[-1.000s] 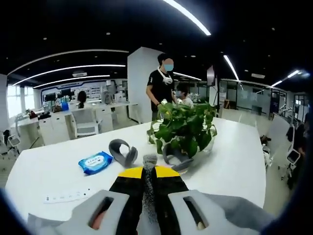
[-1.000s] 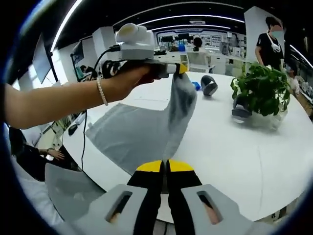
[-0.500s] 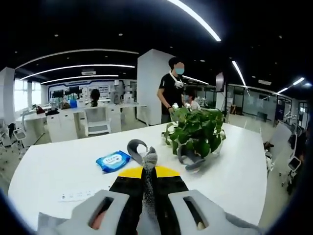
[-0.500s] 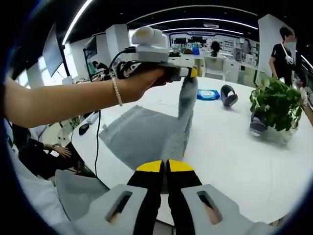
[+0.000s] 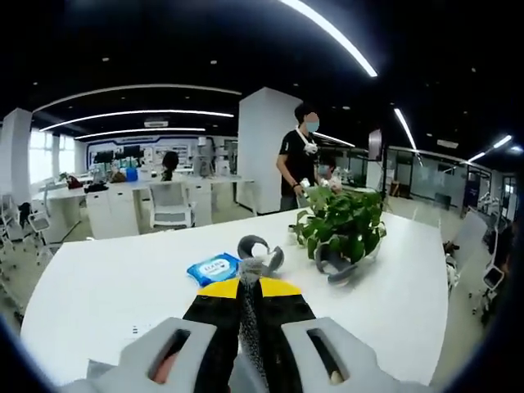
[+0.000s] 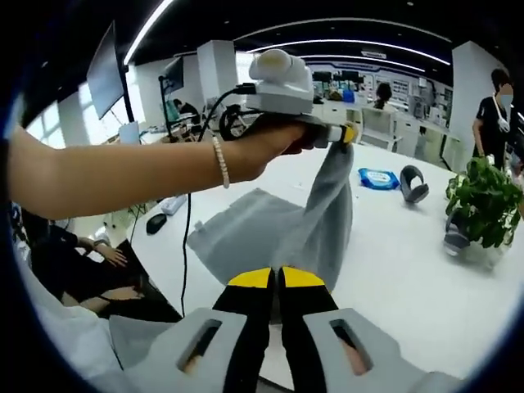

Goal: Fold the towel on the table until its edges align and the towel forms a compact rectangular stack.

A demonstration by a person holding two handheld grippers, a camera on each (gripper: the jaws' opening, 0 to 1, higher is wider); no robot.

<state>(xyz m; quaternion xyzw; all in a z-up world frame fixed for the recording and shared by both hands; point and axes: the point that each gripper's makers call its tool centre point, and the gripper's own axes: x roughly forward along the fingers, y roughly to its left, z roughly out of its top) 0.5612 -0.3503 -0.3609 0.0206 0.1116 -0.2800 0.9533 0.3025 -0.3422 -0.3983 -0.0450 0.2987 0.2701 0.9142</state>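
Pinching towel point(image 6: 319, 221) edge above table point(image 6: 409, 270)

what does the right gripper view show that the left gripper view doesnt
Right gripper view: the left gripper held up in a hand, the grey towel hanging from it down to the table, and a mouse.

Left gripper view: towel fabric pinched between its shut jaws.

Both: the potted plant, the blue wipes packet and a standing person.
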